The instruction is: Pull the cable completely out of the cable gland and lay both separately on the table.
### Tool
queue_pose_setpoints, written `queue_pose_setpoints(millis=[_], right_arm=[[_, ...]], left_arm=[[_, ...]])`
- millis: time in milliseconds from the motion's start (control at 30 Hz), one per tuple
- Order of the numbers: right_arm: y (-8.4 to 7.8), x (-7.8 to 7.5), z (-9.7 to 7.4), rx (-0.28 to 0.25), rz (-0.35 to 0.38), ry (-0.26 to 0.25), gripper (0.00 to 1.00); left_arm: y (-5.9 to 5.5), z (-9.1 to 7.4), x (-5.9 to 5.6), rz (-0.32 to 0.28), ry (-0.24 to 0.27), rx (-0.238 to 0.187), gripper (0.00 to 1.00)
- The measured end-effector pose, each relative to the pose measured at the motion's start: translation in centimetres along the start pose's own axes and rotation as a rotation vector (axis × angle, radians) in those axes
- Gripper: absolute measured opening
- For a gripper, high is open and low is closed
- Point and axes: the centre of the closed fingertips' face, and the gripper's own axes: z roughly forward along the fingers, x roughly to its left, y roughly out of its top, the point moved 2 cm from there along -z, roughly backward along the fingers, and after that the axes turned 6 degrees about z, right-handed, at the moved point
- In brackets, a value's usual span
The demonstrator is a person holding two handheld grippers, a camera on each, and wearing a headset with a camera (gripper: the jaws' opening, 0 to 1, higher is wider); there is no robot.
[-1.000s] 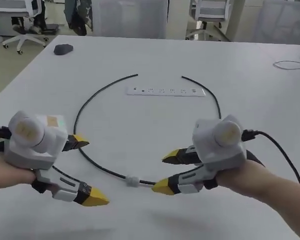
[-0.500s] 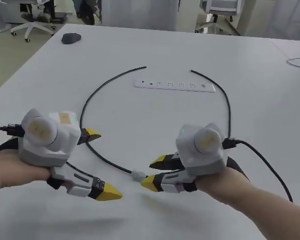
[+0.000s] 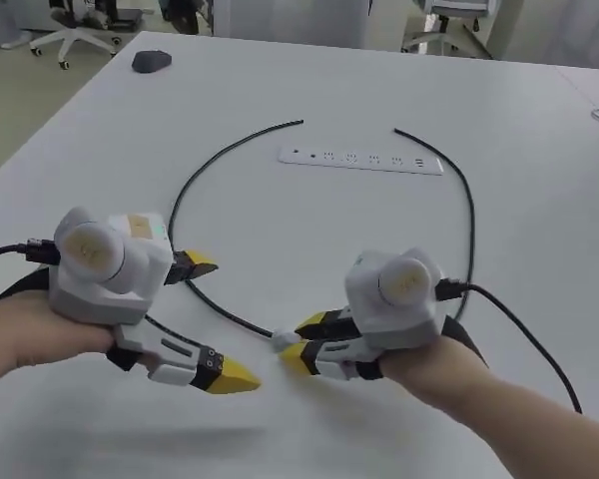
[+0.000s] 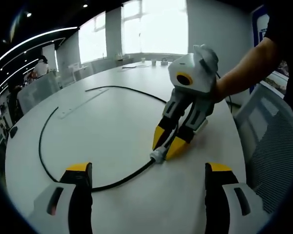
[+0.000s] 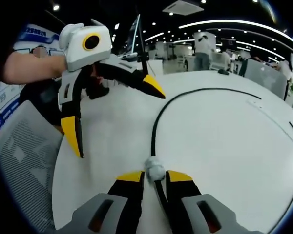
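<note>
Cable (image 3: 195,180) arcs away leftward from gland (image 3: 283,342) at tips of right hand-held gripper (image 3: 301,340), grip unclear; left hand-held gripper (image 3: 221,321) open.

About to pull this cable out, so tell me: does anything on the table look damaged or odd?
Nothing stands out. The black cable lies in a smooth, unkinked loop on the table, the gland threaded on it at the right gripper; the power strip lies flat.
</note>
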Motion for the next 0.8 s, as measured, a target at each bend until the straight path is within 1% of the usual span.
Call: queue_pose_setpoints(millis=[67,200,300,367,400,433,533,567,600,633,667,733,767,800], right_arm=[[0.0,0.0,0.0,-0.006,0.005,0.001,0.1],[0.0,0.0,0.0,-0.01,0.011,-0.003,0.09],[-0.1,0.0,0.0,-0.01,0.017,-0.004,0.09],[-0.5,0.5,-0.4,0.01,0.043,0.026,0.08],[-0.6,0.5,-0.7,0.014,0.015,0.025,0.08],[-0.7,0.5,-0.9,0.019,0.003,0.027,0.08],[-1.3,0.5,-1.9,0.045,-0.038,0.041,0.07],[-1.5,0.7,-2.5,0.045,-0.061,0.059,0.07],[-1.6,0.9,-2.8,0.052,-0.053,0.068,0.07],[-1.8,1.1,-3.3,0.058,-0.054,0.086,0.07],[-1.9,1.2,-3.7,0.057,-0.068,0.09,0.07],[-2.0,1.7,-4.5,0.06,-0.085,0.116,0.07],[-2.0,1.8,-4.9,0.057,-0.101,0.118,0.07],[-1.9,2.1,-5.4,0.056,-0.108,0.135,0.07]], left_arm=[[0.0,0.0,0.1,0.006,0.003,0.0,0.96],[0.1,0.0,0.1,-0.002,0.0,-0.002,0.95],[0.4,0.1,-0.3,-0.027,-0.015,-0.023,0.94],[0.7,0.1,-0.8,-0.017,-0.044,-0.035,0.94],[0.6,0.2,-1.1,-0.018,-0.056,-0.032,0.94],[0.6,0.2,-1.4,-0.028,-0.069,-0.031,0.93],[1.0,0.4,-1.8,-0.057,-0.082,-0.052,0.87],[1.5,0.4,-2.1,-0.082,-0.093,-0.077,0.86],[1.7,0.5,-2.4,-0.094,-0.109,-0.088,0.85],[2.0,0.6,-2.8,-0.105,-0.125,-0.093,0.84],[2.2,0.7,-2.9,-0.1,-0.13,-0.099,0.82],[2.7,1.1,-3.4,-0.099,-0.148,-0.107,0.79],[2.9,1.3,-3.5,-0.106,-0.152,-0.112,0.78],[3.2,1.5,-3.8,-0.121,-0.165,-0.12,0.76]])
